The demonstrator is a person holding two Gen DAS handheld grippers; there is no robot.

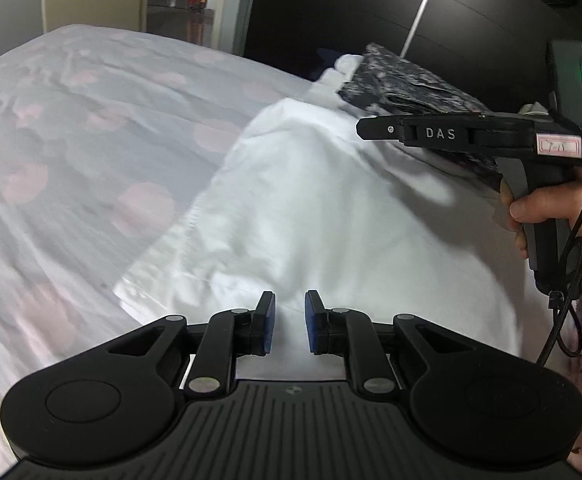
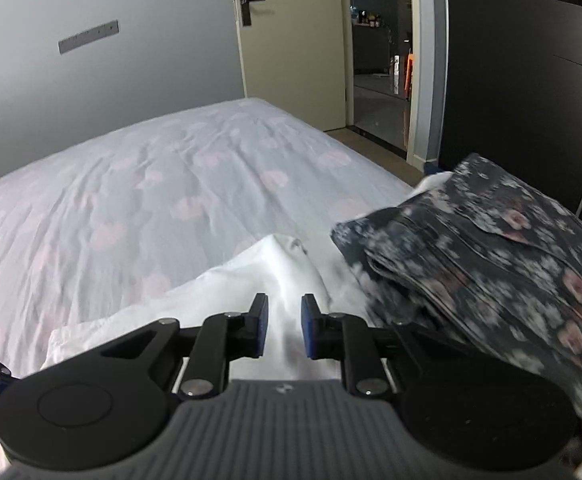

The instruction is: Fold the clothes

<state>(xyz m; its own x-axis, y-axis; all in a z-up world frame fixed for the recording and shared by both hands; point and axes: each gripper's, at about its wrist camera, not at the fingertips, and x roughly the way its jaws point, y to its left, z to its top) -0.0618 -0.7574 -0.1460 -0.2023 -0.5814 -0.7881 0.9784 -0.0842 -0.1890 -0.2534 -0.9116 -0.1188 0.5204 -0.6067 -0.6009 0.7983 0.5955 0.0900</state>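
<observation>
The right hand-held gripper [image 1: 375,128] reads "DAS" above the white garment [image 1: 331,216].

A white garment [image 1: 331,216] lies on a pale grey bedsheet [image 2: 151,200] dotted with pink blotches, beside folded dark cloth [image 2: 491,256] printed with white-and-pink flowers.
</observation>
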